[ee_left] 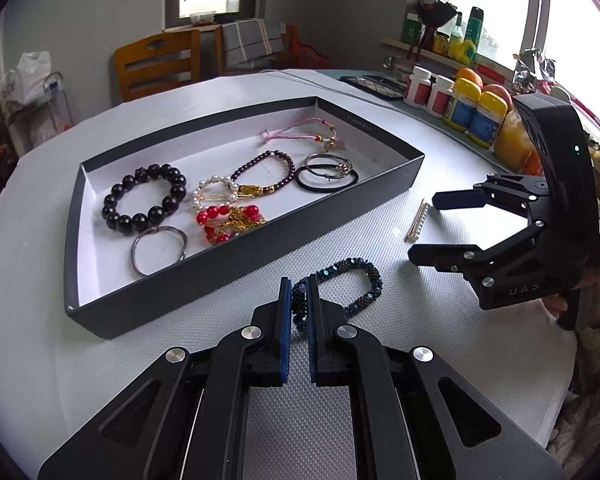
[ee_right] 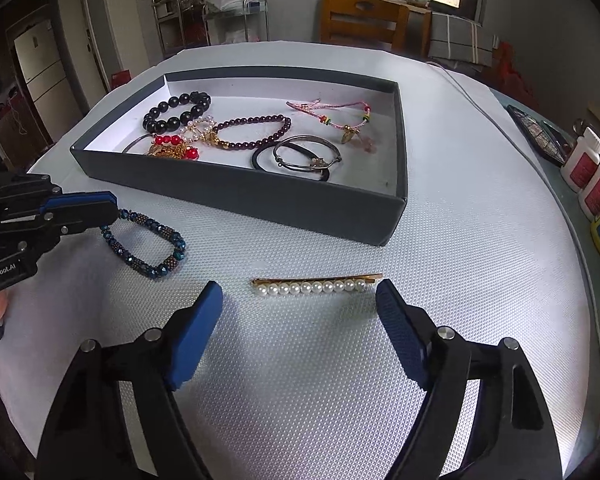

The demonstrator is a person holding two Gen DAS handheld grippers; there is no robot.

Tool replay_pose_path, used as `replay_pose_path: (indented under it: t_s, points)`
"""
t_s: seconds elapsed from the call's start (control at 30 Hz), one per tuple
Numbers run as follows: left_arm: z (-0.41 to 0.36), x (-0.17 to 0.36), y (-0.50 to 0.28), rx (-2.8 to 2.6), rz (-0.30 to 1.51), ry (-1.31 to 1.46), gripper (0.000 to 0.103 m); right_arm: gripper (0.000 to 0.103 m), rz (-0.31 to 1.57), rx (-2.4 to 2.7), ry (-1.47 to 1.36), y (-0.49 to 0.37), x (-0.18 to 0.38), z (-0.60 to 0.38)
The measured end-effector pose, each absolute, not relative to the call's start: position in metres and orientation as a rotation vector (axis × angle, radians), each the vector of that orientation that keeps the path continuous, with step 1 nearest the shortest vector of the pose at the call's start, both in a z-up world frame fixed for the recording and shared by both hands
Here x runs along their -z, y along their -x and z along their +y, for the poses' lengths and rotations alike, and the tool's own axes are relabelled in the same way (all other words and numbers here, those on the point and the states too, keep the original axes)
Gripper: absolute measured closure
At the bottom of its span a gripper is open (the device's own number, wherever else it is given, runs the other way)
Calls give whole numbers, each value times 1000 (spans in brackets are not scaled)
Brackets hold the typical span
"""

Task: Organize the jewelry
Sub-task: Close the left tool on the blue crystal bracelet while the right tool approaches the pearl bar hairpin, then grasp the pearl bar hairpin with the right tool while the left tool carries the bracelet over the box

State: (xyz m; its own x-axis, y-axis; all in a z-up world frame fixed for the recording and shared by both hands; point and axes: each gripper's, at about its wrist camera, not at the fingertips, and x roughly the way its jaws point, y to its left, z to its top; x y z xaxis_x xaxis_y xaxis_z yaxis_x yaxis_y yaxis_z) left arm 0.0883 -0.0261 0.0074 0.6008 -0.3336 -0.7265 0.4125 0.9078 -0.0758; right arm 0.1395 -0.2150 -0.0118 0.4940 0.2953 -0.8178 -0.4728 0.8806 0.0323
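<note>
A dark grey box (ee_left: 260,248) (ee_right: 260,200) with a white floor holds several bracelets, hair ties and rings. A blue beaded bracelet (ee_left: 360,284) (ee_right: 152,248) lies on the white mat in front of the box. My left gripper (ee_left: 299,292) (ee_right: 114,206) is shut on the near end of this bracelet. A pearl hair clip (ee_left: 417,220) (ee_right: 316,286) lies on the mat to the right. My right gripper (ee_right: 299,304) (ee_left: 422,226) is open just before the clip, one finger near each end, not touching it.
Pill bottles (ee_left: 440,96) (ee_right: 592,176), yellow jars (ee_left: 476,116) and fruit stand along the table's right side. A dark patterned case (ee_left: 374,84) (ee_right: 540,136) lies behind them. A wooden chair (ee_left: 156,64) (ee_right: 364,20) stands beyond the table.
</note>
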Motion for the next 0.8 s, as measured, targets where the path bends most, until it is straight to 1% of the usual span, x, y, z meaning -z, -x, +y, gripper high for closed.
replay_pose_path:
  t_s: [0.1,0.2,0.5,0.8]
  points:
    - [-24,-5,-90,434,828,-99,96,34,942,-454,203,-143,12,-213]
    - [-21,-5,-91,430,832,-91,96,44,934,-449,205,-143,11,-212]
    - [-22,-6,-89,443,826,-98,96,45,920,-430,218,-142,10,-210]
    - [-21,-23,-82,456,759,-71,96,45,888,-472,164,-134,-6,-216]
